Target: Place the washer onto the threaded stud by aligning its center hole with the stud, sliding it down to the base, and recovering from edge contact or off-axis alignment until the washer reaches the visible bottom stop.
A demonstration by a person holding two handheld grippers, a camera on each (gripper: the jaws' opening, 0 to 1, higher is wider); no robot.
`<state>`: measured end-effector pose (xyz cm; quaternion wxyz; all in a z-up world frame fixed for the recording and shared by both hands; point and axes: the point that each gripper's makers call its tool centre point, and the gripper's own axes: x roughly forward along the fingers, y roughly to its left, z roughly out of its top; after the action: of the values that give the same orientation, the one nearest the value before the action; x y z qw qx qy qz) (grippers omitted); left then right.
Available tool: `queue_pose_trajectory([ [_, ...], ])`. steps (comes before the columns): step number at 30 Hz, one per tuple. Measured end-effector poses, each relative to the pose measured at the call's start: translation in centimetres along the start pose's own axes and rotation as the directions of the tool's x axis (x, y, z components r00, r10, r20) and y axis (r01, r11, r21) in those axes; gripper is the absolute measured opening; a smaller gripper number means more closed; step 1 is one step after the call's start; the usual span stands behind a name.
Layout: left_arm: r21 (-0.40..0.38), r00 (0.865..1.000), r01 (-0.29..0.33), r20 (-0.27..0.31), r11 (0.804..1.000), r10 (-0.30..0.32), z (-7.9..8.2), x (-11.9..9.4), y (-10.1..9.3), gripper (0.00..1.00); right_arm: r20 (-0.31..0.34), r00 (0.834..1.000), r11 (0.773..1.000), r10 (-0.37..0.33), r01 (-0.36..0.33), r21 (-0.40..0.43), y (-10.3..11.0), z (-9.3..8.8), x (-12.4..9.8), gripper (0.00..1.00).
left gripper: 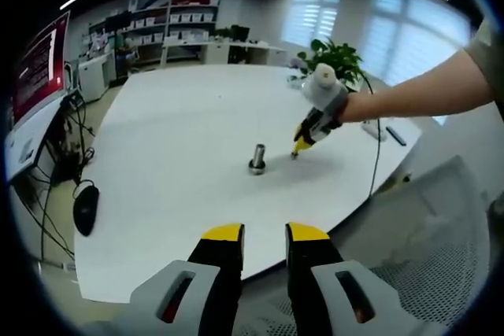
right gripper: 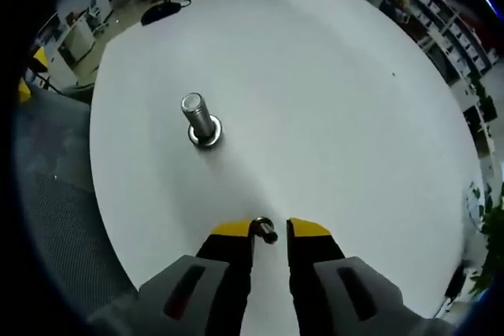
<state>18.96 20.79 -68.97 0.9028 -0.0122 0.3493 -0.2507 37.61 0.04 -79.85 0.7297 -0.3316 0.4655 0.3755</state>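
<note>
Right tongs (right gripper: 270, 230) pinch the washer (right gripper: 264, 230) near the surface (right gripper: 331, 100); left tongs (left gripper: 264, 234) hang slightly parted, empty. Lift, center the hole over the stud (right gripper: 197, 116), keep it level.

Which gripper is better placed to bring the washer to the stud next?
Right. The right gripper has the washer between its jaw tips, close to the upright stud. The left gripper sits back at the table edge, holding nothing.
</note>
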Motion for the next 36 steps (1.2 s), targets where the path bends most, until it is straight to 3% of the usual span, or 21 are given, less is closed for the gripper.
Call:
queue_pose_trajectory([
  [9, -0.003, 1.000, 0.011, 0.010, 1.000, -0.011, 0.1, 0.0, -0.2, 0.19, 0.126, 0.991, 0.996, -0.054, 0.045, 0.075, 0.1, 1.3, -3.5, 0.22],
  [15, -0.010, 0.999, 0.027, 0.033, 1.000, -0.027, 0.5, -0.2, -0.4, 0.19, 0.243, 0.963, 0.979, -0.119, 0.073, 0.190, 0.9, 1.3, -7.7, 0.26],
  [19, -0.008, 0.998, 0.034, 0.059, 0.999, -0.034, 0.9, -0.4, -0.5, 0.19, 0.350, 0.926, 0.965, -0.141, 0.049, 0.258, 2.4, 1.0, -10.6, 0.28],
  [22, -0.008, 0.997, 0.039, 0.073, 0.999, -0.039, 1.2, -0.4, -0.6, 0.19, 0.407, 0.896, 0.962, -0.177, 0.070, 0.263, 3.2, 0.3, -12.8, 0.29],
  [25, -0.003, 0.995, 0.051, 0.082, 0.999, -0.051, 1.3, -0.5, -0.9, 0.19, 0.426, 0.883, 0.953, -0.196, 0.071, 0.293, 4.1, -0.8, -14.5, 0.29],
  [27, 0.002, 0.994, 0.059, 0.088, 0.998, -0.059, 1.4, -0.5, -1.0, 0.19, 0.481, 0.847, 0.945, -0.227, 0.071, 0.320, 4.5, -0.9, -16.1, 0.30],
  [28, 0.001, 0.994, 0.062, 0.095, 0.998, -0.062, 1.5, -0.6, -1.1, 0.19, 0.488, 0.829, 0.932, -0.275, 0.104, 0.348, 4.4, -1.6, -17.1, 0.33],
  [30, -0.001, 0.993, 0.062, 0.106, 0.998, -0.061, 1.6, -0.7, -1.1, 0.19, 0.502, 0.808, 0.910, -0.308, 0.097, 0.403, 4.8, -2.5, -18.1, 0.36],
  [31, -0.003, 0.992, 0.062, 0.107, 0.998, -0.062, 1.6, -0.7, -1.1, 0.19, 0.476, 0.820, 0.889, -0.317, 0.081, 0.451, 5.0, -3.3, -18.2, 0.37],
  [32, -0.005, 0.992, 0.064, 0.107, 0.998, -0.063, 1.6, -0.7, -1.1, 0.20, 0.468, 0.823, 0.876, -0.323, 0.072, 0.478, 5.2, -4.0, -18.4, 0.37],
  [34, -0.004, 0.993, 0.069, 0.098, 0.998, -0.068, 1.4, -0.7, -1.2, 0.21, 0.514, 0.791, 0.871, -0.332, 0.047, 0.489, 5.4, -4.0, -19.1, 0.35],
  [36, -0.003, 0.994, 0.072, 0.088, 0.997, -0.071, 1.2, -0.7, -1.3, 0.22, 0.496, 0.794, 0.869, -0.351, 0.078, 0.489, 5.5, -4.8, -19.6, 0.34],
])
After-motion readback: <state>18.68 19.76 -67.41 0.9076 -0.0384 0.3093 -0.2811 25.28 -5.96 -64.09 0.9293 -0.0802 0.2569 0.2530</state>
